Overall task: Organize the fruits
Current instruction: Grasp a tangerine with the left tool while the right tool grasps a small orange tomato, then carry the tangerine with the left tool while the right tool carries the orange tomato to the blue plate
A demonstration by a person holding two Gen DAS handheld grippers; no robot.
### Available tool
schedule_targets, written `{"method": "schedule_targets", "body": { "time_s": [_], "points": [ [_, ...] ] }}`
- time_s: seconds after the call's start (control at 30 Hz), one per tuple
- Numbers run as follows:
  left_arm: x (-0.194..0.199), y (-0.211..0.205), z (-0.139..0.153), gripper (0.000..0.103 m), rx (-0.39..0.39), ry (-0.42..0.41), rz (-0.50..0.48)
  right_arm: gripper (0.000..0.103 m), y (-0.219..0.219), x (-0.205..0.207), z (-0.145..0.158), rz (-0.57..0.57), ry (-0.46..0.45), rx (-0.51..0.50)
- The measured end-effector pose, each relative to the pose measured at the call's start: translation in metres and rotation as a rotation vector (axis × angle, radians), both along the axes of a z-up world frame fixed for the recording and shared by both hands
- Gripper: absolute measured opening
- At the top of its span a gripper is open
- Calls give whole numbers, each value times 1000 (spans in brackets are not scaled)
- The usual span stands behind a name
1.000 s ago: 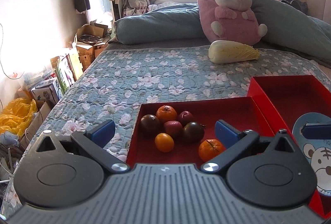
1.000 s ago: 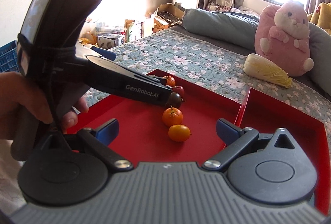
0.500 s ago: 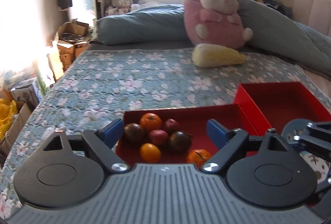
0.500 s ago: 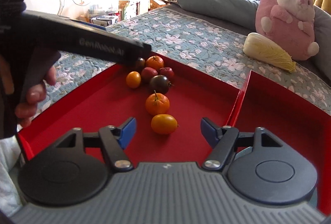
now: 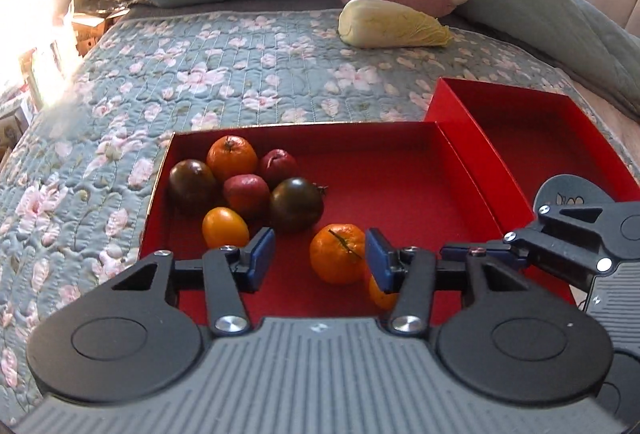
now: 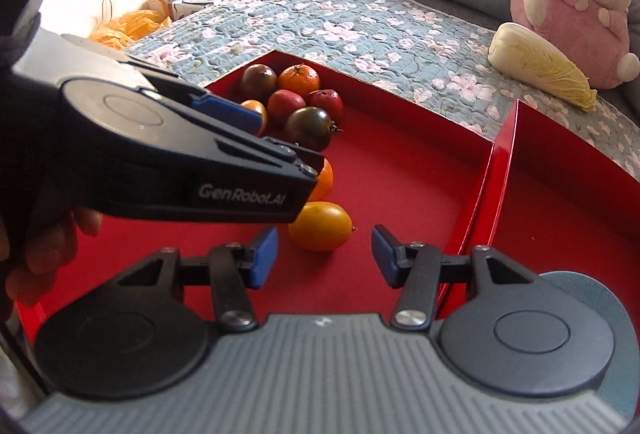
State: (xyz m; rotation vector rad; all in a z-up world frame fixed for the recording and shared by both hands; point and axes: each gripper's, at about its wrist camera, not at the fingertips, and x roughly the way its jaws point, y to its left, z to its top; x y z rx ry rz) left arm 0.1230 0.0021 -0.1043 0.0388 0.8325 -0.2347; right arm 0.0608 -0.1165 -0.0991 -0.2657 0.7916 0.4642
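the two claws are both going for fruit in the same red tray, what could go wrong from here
1. The left claw and right claw work close together over the red tray; their bodies could bump.
2. The orange sits nearer the left claw's right finger, so closing may push it toward the yellow tomato.
3. Both fruits are round and loose, so either may roll when nudged.
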Motion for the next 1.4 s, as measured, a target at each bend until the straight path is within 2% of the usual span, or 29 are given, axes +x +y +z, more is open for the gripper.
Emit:
{"method": "schedule_targets", "body": {
  "time_s": [0.17, 0.23, 0.27, 0.6, 0.73, 0.9, 0.93, 0.97, 1.13, 1.3, 1.4],
  "points": [
    [0, -3, -5, 53, 4, 21, -28, 54, 3, 7, -1, 20, 17, -17],
    [1, -1, -7, 50, -16, 34, -17, 46, 4, 10, -3, 31, 38, -18],
    [2, 0, -7, 48, -29, 42, -14, 39, 5, 12, -5, 34, 54, -21],
    [8, 3, -10, 48, -89, 71, 3, 37, 6, 18, -8, 13, 79, -33],
    [8, 2, -14, 49, -102, 105, -13, 37, 3, 2, -3, 25, 55, -64],
    [7, -8, -20, 49, -76, 92, -43, 36, -7, -25, 10, -18, 10, -24],
    [7, -11, -21, 48, -61, 84, -53, 34, -10, -31, 12, -34, -4, -13],
    [6, -13, -22, 47, -49, 76, -62, 28, -12, -40, 13, -49, -26, 2],
    [2, -24, -27, 45, -4, 38, -84, 27, -16, -79, 14, -87, -139, 37],
    [2, -26, -27, 46, -6, 38, -60, 28, -19, -75, 12, -116, -131, 17],
    [5, -26, -28, 47, -13, 30, -60, 28, -18, -66, 13, -80, -129, -43]
  ]
}}
